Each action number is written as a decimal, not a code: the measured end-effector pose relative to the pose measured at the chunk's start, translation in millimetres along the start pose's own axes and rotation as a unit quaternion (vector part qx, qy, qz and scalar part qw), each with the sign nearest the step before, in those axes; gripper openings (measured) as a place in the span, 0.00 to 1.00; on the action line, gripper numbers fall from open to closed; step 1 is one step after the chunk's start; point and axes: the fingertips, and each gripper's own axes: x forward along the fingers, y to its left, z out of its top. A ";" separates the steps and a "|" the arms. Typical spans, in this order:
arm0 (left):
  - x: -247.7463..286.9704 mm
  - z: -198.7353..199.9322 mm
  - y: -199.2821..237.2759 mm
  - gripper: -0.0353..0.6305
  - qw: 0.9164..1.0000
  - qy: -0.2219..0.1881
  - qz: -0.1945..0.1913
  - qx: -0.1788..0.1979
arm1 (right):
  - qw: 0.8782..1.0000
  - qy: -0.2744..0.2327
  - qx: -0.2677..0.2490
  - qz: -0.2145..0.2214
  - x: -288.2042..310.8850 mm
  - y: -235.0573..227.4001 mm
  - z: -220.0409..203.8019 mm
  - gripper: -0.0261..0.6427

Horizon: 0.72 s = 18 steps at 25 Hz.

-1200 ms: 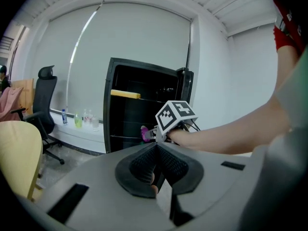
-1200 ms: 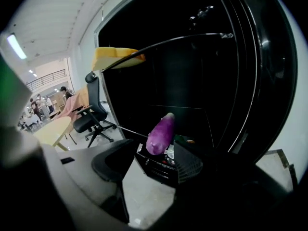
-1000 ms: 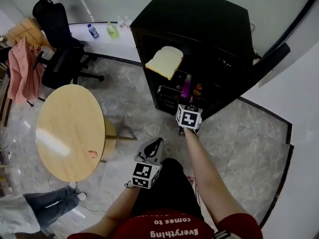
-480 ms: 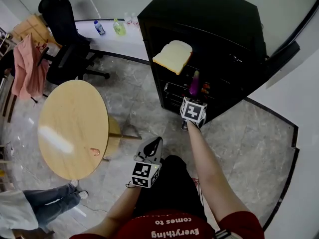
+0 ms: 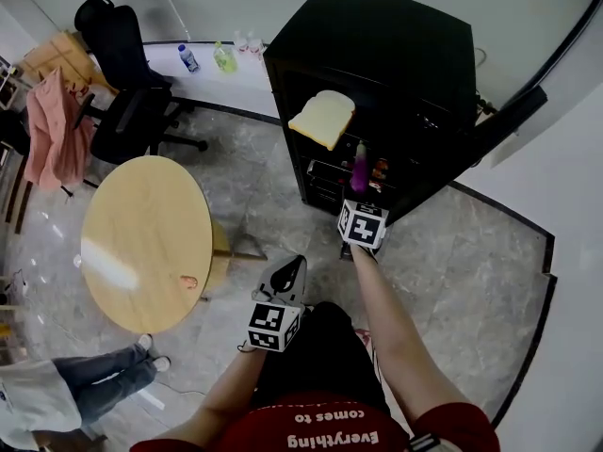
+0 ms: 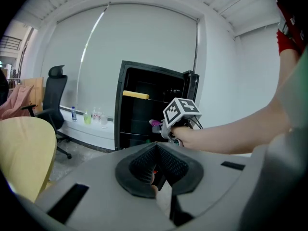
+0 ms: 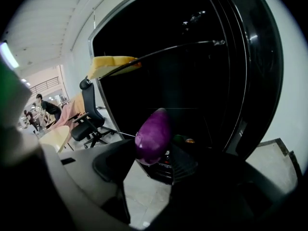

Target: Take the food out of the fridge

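Eggplant [image 7: 154, 136], purple and glossy, sits clamped between the jaws of the right tool [image 5: 358, 194] at the mouth of an open black fridge [image 5: 396, 55]. Its long axis runs out along the jaws and tilts slightly upward. The rounded fat end is gripped near the tool and the narrower end points into the dark cabinet. From the head view the vegetable stands in front of the lower shelves, below and just right of a slice of bread [image 5: 322, 118] that lies flat on an upper wire shelf and overhangs its front edge. A few small items [image 7: 185, 140], too small to name, rest low inside the fridge behind the eggplant. The fridge door [image 5: 513, 121] is swung open at the right.

The person's right arm reaches forward to the fridge, while the left tool [image 5: 292, 269] is held back near the body over the marble floor [image 5: 471, 271], well apart from the fridge. Its 2 jaws are together with nothing between them.

To the left stands a round wooden worktop [image 5: 141, 243], and beyond it a black office chair [image 5: 122, 111]. 2 bottles [image 5: 188, 57] stand on a white ledge by the wall.
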 end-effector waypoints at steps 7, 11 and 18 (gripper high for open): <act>-29.1 52.4 -15.4 0.06 1.000 0.000 -0.006 -0.002 | 1.000 0.018 0.010 0.008 -62.1 7.8 11.8 0.38; -40.9 76.4 -18.0 0.06 1.000 -0.001 -0.006 0.001 | 0.999 0.034 0.004 0.013 -91.8 11.1 11.4 0.38; -58.9 106.8 -18.2 0.06 1.000 -0.020 0.002 0.005 | 0.999 0.033 0.008 0.031 -141.1 27.6 16.9 0.38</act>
